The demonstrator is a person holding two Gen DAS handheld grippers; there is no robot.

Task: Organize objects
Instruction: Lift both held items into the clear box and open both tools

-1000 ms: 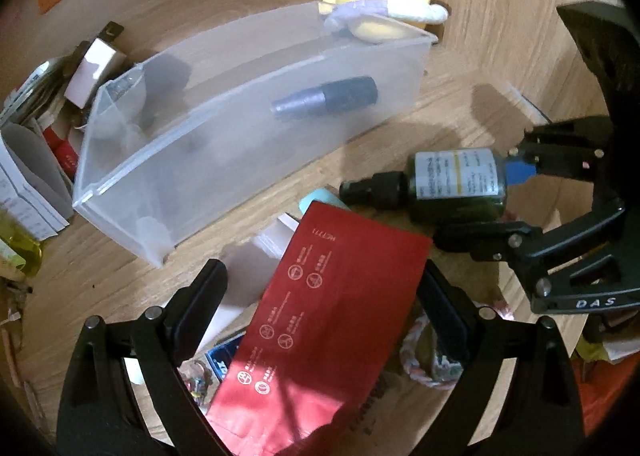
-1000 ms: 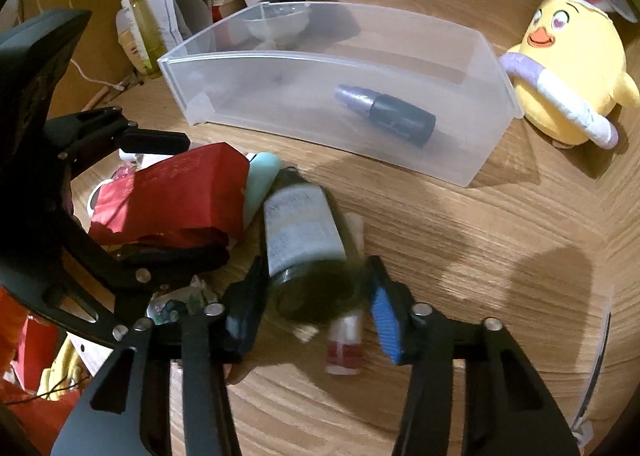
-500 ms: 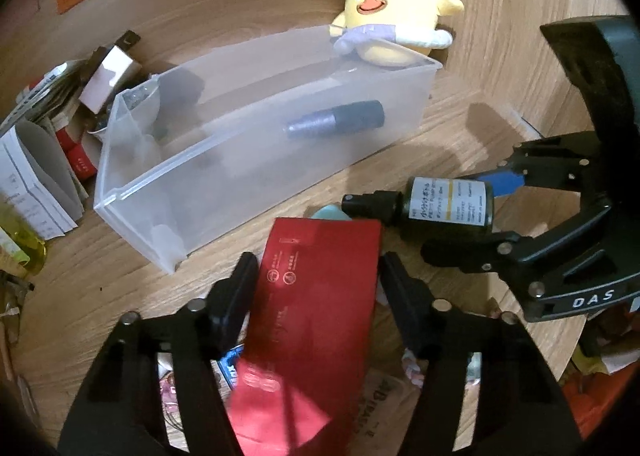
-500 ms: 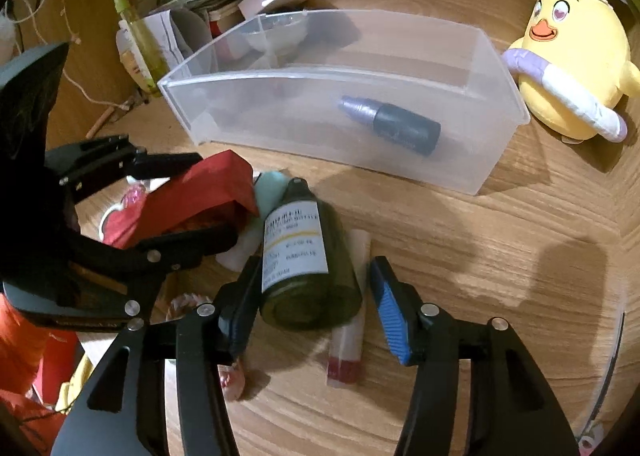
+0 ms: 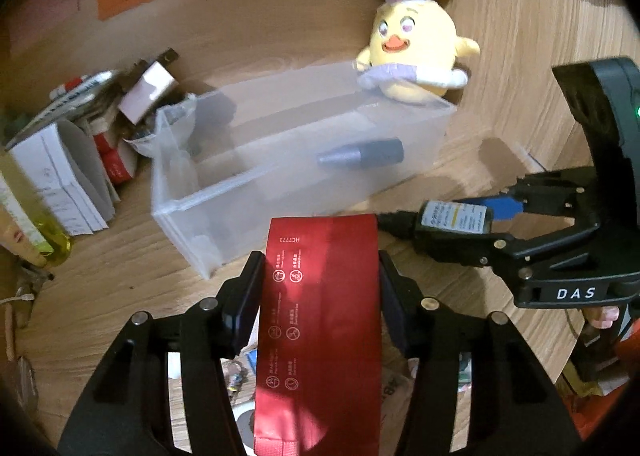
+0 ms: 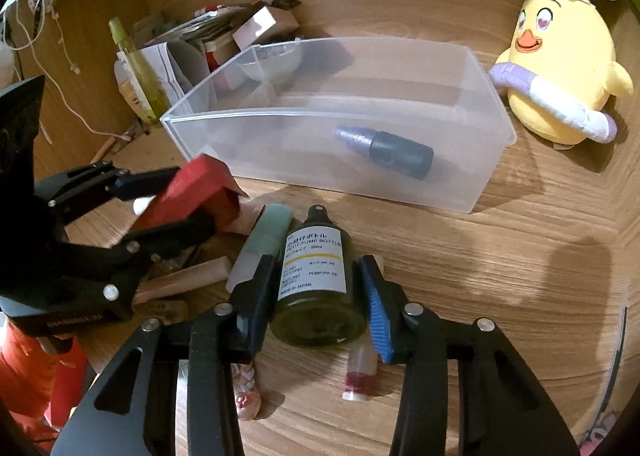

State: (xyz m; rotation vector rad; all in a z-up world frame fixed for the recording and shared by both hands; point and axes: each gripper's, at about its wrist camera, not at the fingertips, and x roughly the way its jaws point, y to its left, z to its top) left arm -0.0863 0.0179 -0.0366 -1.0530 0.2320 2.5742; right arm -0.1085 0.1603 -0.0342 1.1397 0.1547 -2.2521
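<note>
Jaws of left gripper (image 5: 320,276), just closing, clench flat red foil pouch (image 5: 320,296) before clear plastic bin (image 5: 280,184): light, crushable. Right gripper (image 6: 316,292) grasps dark glass pump bottle (image 6: 316,276): rigid, slippery, held mid-body.

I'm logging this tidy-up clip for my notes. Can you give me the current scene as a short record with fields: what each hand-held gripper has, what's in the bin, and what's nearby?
left hand-held gripper: closed on a red packet, jaws have just been closing
right hand-held gripper: closed on a dark green pump bottle, jaws have just been closing
clear plastic bin: on the wooden table, holds one grey and purple bottle
plush chick: beside the bin's right end
not yet binned: red packet, pump bottle
</note>
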